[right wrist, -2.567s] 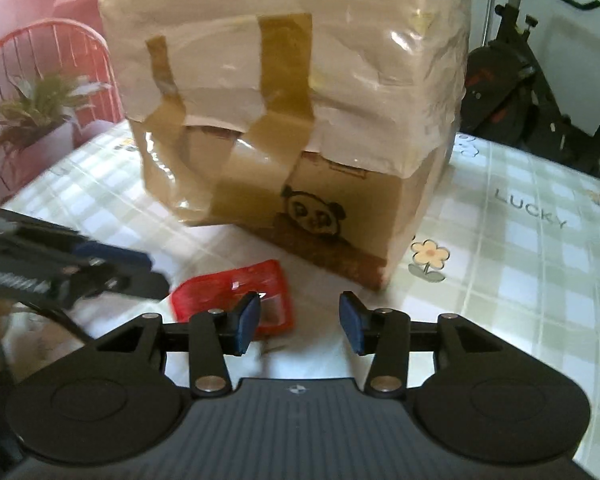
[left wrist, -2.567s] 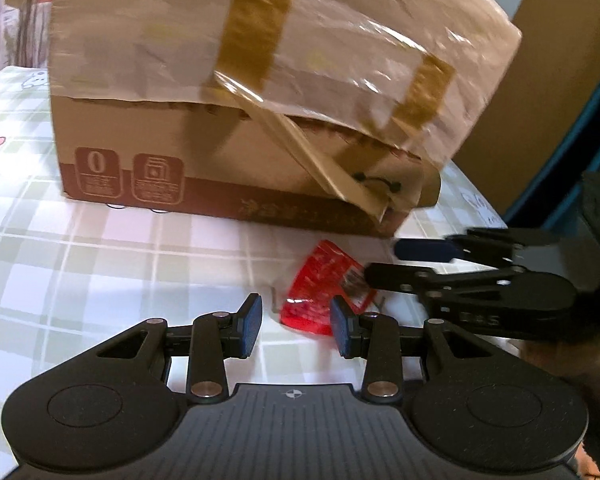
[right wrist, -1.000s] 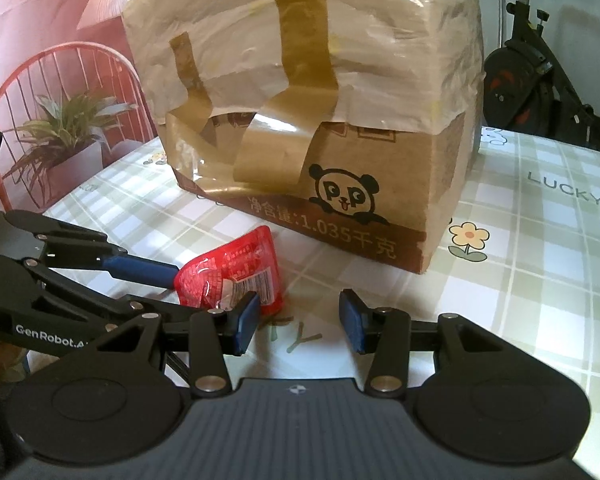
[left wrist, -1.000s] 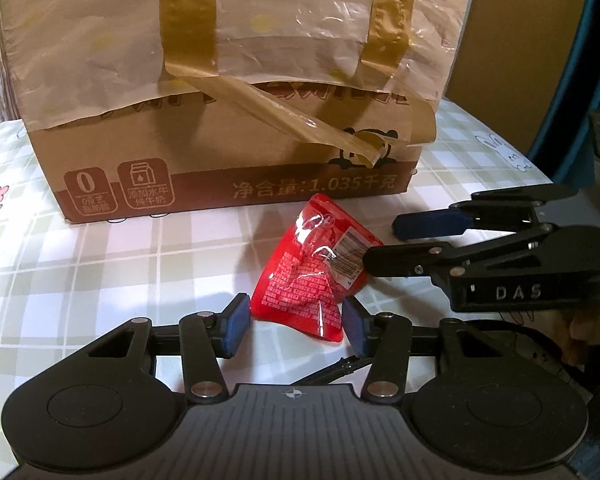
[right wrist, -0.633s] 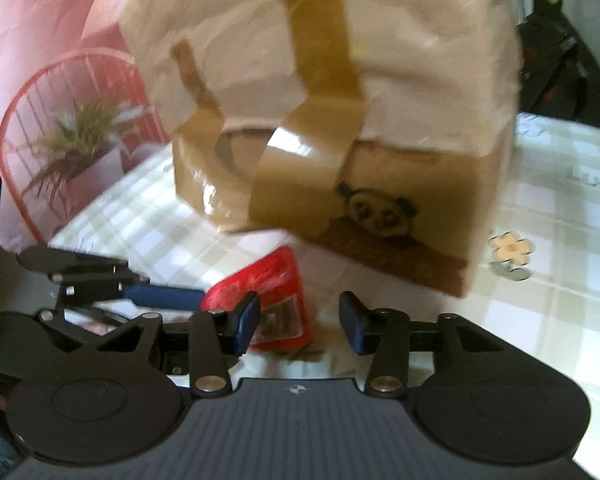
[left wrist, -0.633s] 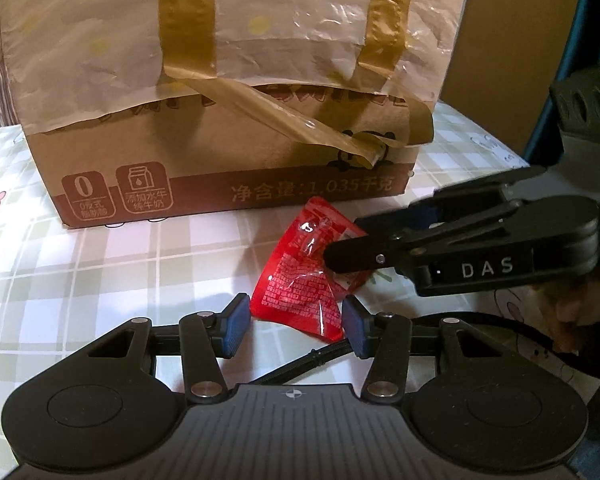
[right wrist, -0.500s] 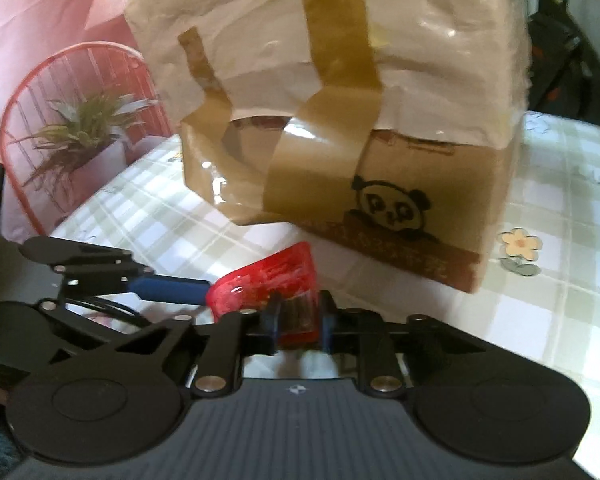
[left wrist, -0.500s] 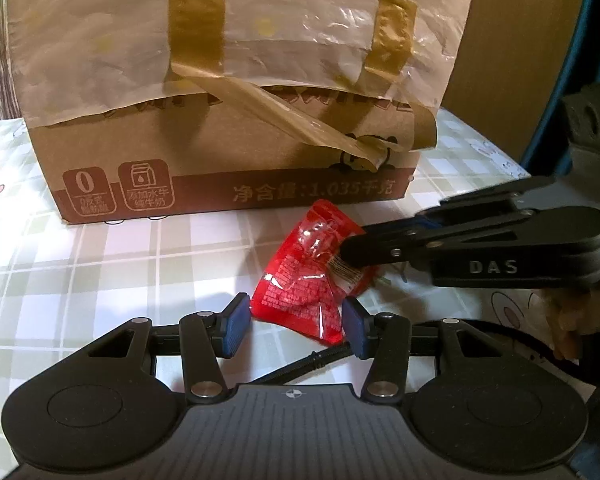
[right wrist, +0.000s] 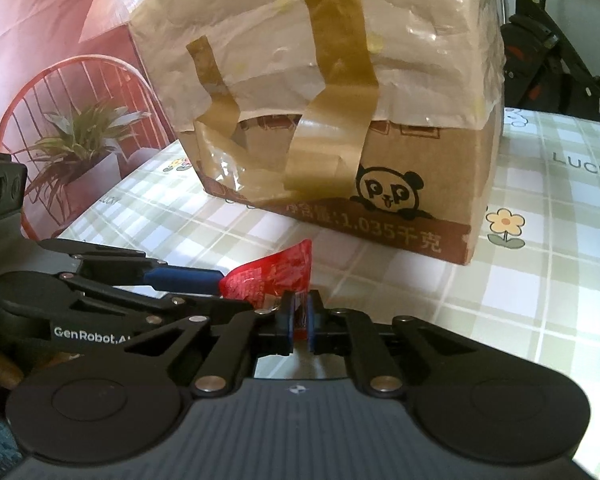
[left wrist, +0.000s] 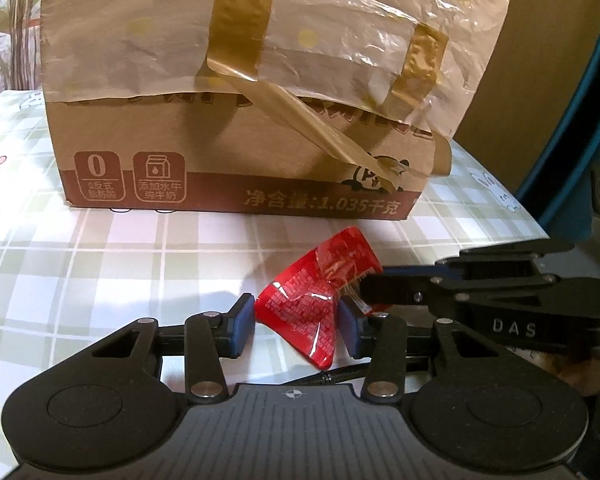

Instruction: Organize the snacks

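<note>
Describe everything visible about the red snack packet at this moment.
The red snack packet is a small, glossy, crinkled plastic pouch with fine white print and a barcode label. It tilts up in front of the taped cardboard box. The right gripper is shut on one edge; the left gripper is closing on its lower corner.

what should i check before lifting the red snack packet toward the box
1. Right gripper clamped on the red snack packet: ok, its pads pinch one edge of the packet.
2. Left gripper grip: not ok yet, the jaws are closing with the packet between them, and whether both pads press is unclear.
3. Packet intact: cannot tell, the wrapper is twisted and crinkled between the two grippers.
4. Cardboard box open to receive it: not ok, plastic wrap and brown tape cover its top.
5. Path over the checked tablecloth to the box: ok, nothing lies between them.
</note>
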A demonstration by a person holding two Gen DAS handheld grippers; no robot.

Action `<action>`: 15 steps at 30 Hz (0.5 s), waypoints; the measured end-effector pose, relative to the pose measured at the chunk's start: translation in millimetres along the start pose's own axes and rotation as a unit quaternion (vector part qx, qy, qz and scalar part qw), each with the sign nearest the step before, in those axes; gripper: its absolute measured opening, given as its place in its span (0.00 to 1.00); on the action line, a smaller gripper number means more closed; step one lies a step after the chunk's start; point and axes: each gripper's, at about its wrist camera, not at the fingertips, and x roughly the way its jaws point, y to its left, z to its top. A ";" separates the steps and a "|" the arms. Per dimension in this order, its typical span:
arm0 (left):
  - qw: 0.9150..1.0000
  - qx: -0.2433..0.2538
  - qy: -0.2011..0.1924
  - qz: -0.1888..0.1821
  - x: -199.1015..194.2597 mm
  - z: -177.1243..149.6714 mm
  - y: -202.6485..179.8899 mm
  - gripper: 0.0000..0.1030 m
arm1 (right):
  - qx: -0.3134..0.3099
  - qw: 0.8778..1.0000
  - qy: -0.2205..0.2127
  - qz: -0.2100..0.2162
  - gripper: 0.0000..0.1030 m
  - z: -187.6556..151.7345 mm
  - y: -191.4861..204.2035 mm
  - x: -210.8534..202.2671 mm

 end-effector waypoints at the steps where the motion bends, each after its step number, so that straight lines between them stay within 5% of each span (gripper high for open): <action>1: 1.000 -0.002 -0.001 0.001 -1.0 -0.4 0.8 0.45 | 0.000 1.000 0.001 0.000 0.07 -0.7 0.0 -0.4; 7: 1.000 0.002 -0.011 0.007 -8.8 -1.3 1.5 0.38 | -0.001 1.000 0.002 0.000 0.07 -2.8 4.7 0.2; 9: 1.000 -0.002 -0.013 0.002 -11.4 0.0 3.4 0.26 | 0.001 1.000 -0.005 0.003 0.07 -2.2 6.4 -1.6; 15: 1.000 -0.002 -0.015 -0.003 -14.9 0.2 4.6 0.25 | -0.001 1.000 -0.013 0.005 0.07 0.4 13.1 -3.5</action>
